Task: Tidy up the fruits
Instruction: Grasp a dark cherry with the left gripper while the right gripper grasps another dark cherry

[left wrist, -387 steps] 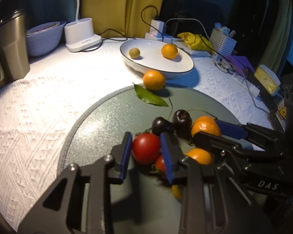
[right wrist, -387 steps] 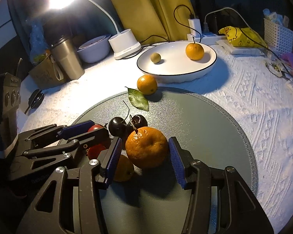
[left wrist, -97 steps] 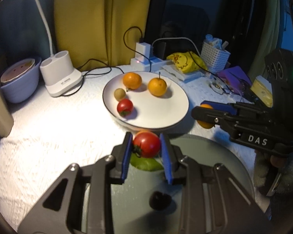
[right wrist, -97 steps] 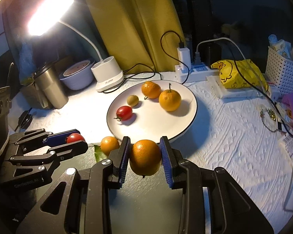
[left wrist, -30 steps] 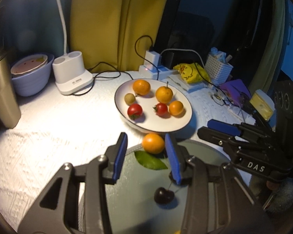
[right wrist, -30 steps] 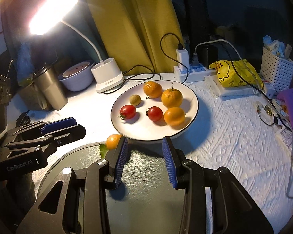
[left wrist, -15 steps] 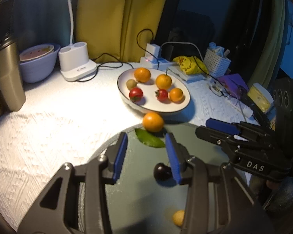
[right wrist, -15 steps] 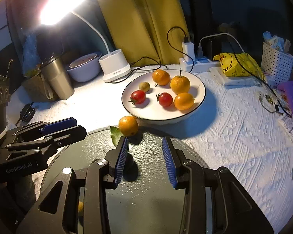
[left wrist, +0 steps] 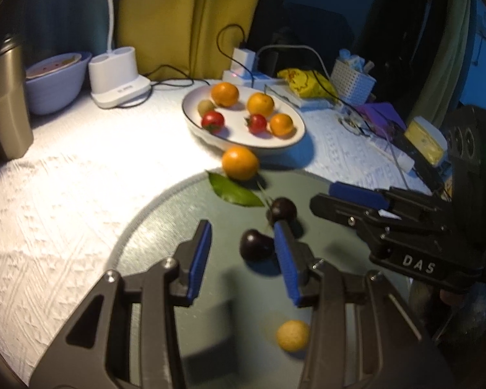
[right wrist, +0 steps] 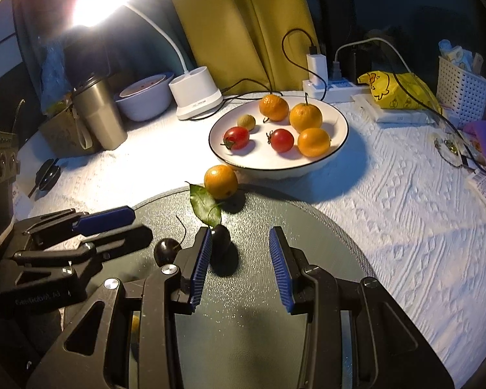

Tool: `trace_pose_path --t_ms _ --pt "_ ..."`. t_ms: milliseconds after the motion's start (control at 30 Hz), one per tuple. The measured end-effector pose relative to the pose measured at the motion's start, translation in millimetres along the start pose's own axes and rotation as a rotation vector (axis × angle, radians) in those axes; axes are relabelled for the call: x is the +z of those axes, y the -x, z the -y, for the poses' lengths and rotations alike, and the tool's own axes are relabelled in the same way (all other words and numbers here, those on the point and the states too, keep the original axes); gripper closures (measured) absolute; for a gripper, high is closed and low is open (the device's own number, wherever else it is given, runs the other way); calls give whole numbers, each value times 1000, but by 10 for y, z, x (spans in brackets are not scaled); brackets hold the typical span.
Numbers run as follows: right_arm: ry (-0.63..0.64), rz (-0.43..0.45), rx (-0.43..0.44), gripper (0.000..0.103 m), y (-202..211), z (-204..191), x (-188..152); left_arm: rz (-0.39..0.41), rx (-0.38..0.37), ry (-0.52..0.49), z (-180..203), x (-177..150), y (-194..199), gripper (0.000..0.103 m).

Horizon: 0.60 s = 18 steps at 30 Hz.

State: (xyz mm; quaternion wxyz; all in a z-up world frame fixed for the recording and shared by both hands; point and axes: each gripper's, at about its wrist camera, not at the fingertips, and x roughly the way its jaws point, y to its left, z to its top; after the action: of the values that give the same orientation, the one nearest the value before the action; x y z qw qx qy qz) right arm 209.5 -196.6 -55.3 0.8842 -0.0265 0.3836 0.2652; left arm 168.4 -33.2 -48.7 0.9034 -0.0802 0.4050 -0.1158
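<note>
Plate: the white plate [right wrist: 335, 149] at the back of the worktop [right wrist: 405, 214] carries six pieces: two red tomatoes, three orange citrus and one small greenish fruit.
Left to move: one orange [right wrist: 220, 181] lies on the cloth just in front of the plate, at the rim of the round grey mat [right wrist: 307, 227], touching or nearly touching a green leaf [right wrist: 204, 207]. Two dark cherries [left wrist: 256, 244] sit on the mat, and a small yellow fruit [left wrist: 292, 335] lies nearer the cameras.
Progress: by my judgement well past halfway; four loose fruits remain against six plated.
Left claw: the left claw [left wrist: 241, 257] is part-open and empty, angled down over the mat. One cherry sits between its blue pads, close against the right-hand pad; the blur leaves it unclear whether they touch.
Right claw: the right claw [right wrist: 239, 264] is also part-open and holds nothing. The other cherry [right wrist: 220, 238] shows just past its left pad.
Change from about three seconds earlier: the left claw then gripped a red tomato and the right an orange fruit. Both now lie on the plate, which then held only four pieces.
Change in the last second: both claws have dropped from the plate towards the mat, so the cherries now fall within reach.
</note>
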Motion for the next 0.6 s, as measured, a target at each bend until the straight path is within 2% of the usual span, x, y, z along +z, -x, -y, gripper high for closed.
trace_pose_path --t_ms 400,600 --pt "-20 -10 8 64 1 70 -81 -82 28 -53 104 -29 -237 61" --pt "-5 -28 25 64 -64 30 -72 -83 35 -64 93 -29 -277 62"
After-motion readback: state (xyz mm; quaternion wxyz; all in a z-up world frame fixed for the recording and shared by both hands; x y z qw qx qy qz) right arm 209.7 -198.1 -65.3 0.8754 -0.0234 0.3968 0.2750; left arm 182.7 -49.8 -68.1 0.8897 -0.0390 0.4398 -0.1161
